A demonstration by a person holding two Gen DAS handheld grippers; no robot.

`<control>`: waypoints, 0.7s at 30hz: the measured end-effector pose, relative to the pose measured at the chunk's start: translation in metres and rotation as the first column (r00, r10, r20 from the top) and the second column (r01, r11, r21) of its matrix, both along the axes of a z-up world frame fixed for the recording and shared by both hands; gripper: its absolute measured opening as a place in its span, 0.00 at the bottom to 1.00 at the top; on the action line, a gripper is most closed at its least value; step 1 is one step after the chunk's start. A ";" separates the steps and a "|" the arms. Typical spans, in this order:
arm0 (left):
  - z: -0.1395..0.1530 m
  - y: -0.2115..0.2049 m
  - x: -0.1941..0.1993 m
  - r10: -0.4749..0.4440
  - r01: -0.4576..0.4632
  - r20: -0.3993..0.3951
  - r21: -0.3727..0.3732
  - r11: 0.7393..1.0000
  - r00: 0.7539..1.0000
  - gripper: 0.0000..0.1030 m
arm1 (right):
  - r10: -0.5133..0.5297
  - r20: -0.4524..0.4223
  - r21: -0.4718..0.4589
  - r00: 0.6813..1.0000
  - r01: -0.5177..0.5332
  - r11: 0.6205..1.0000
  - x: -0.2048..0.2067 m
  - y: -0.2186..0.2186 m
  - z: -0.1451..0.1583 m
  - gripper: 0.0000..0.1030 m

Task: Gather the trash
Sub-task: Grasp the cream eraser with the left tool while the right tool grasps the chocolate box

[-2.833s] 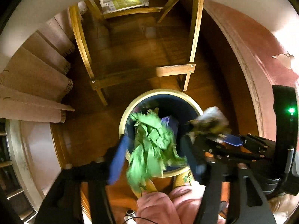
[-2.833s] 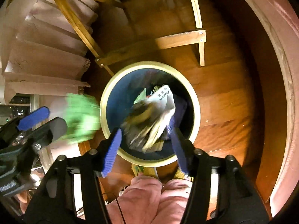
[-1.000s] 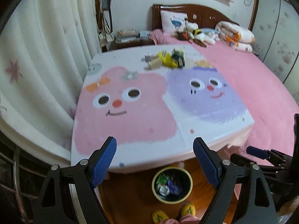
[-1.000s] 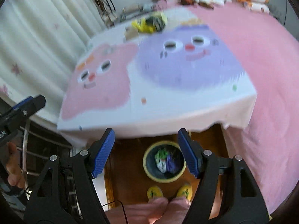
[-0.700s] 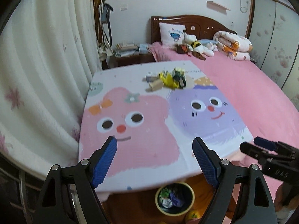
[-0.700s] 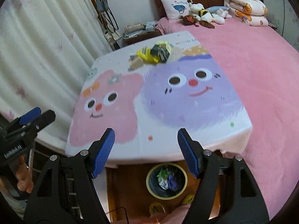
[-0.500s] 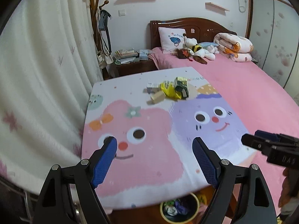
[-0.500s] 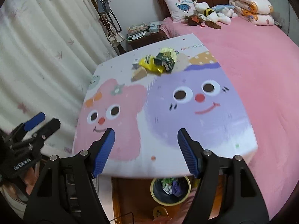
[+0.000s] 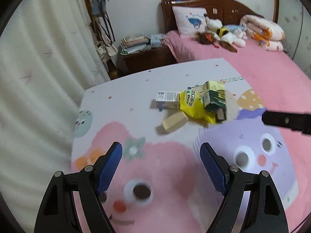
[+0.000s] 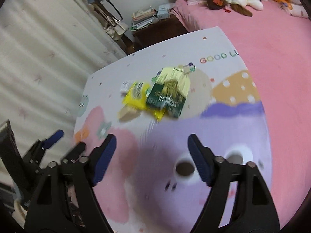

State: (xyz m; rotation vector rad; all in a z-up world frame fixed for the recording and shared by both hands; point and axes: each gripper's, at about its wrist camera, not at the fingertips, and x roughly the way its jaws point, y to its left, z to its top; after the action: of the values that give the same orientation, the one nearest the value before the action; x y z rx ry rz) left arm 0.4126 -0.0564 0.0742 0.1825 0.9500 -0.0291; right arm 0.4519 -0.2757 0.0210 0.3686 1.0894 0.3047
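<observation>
A small pile of trash lies toward the far side of the cartoon-print tablecloth (image 9: 136, 89). It holds a white barcode box (image 9: 167, 99), a yellow wrapper (image 9: 191, 104), a green carton (image 9: 214, 99) and a beige block (image 9: 175, 121). My left gripper (image 9: 161, 167) hovers open over the pink face, short of the pile. In the right wrist view the pile is blurred: the yellow wrapper (image 10: 136, 95), the green carton (image 10: 169, 93), the beige block (image 10: 128, 113). Over the purple face my right gripper (image 10: 151, 159) is open and empty. The left gripper (image 10: 70, 139) shows at the lower left.
A pink bed (image 9: 262, 64) with plush toys (image 9: 223, 35) borders the table on the right. A dark nightstand (image 9: 143, 56) stacked with books stands behind the table. White curtains (image 9: 38, 77) hang along the left, with a coat rack (image 9: 99, 9) by them.
Both grippers let trash go into the bin under the table, then rose and moved forward over the tablecloth toward the pile. The bin has dropped out of view.
</observation>
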 end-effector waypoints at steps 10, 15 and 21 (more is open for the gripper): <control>-0.091 -0.018 0.118 -0.063 0.069 -0.137 0.038 0.997 0.989 0.82 | -0.077 -0.212 0.006 0.974 0.080 0.997 0.128 0.008 -0.086 0.78; -0.122 -0.023 0.141 -0.108 0.124 -0.196 0.075 0.989 0.975 0.82 | -0.048 -0.278 -0.036 0.959 0.040 0.999 0.150 0.017 -0.120 0.78; -0.150 -0.018 0.161 -0.097 0.111 -0.250 0.044 0.993 0.963 0.67 | -0.016 -0.292 -0.017 0.956 0.012 1.000 0.158 0.017 -0.133 0.71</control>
State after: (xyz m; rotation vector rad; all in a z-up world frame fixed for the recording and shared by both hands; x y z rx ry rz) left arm 0.5737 -0.0747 -0.0756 0.2867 1.1902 -0.1240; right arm 0.6104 -0.2587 -0.1120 0.4166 1.3777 0.2332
